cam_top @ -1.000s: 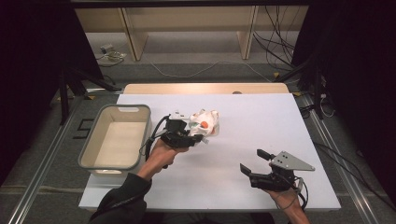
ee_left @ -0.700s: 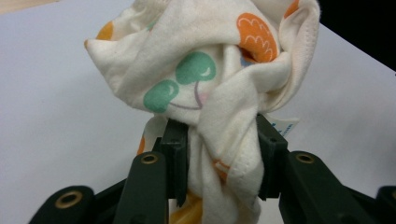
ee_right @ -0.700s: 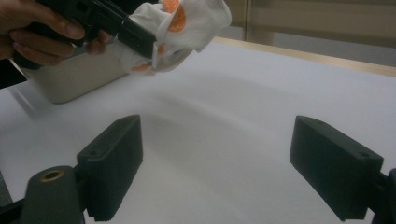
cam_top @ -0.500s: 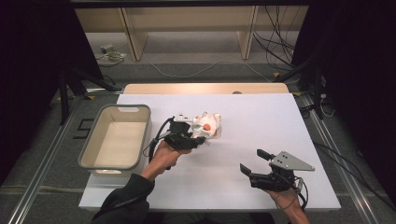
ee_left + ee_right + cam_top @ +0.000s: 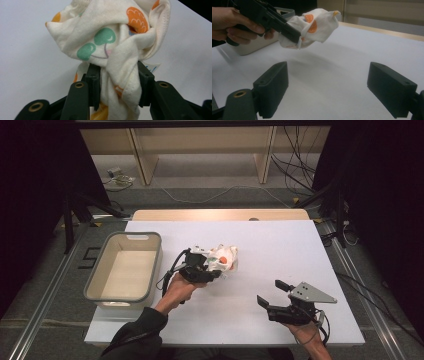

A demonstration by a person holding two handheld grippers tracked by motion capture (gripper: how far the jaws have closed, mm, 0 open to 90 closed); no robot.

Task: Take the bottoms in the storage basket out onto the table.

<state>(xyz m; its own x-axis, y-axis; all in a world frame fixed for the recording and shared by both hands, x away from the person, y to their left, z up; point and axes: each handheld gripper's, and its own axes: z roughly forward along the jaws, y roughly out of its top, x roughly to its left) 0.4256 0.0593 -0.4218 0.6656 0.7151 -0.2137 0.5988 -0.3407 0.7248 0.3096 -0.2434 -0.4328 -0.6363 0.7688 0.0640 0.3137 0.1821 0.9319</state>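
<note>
Left claw (image 5: 117, 82) pinches a bunched printed cloth (image 5: 112, 45) above the table (image 5: 280, 250); right claw (image 5: 337, 87) hangs spread wide.

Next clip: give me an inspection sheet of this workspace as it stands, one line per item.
Surface: white table, bare apart from the items below.
Job's things: patterned cloth, bunched and held clear of the table; grey bin at the table's left edge, nothing seen inside.
Clutter: nothing seen.
Grippers: left gripper shut on the cloth; right gripper open, holding nothing, low over the table.
Cables: loose cables on the floor beyond the table.
Surroundings: wooden shelving behind, dark at both sides.
</note>
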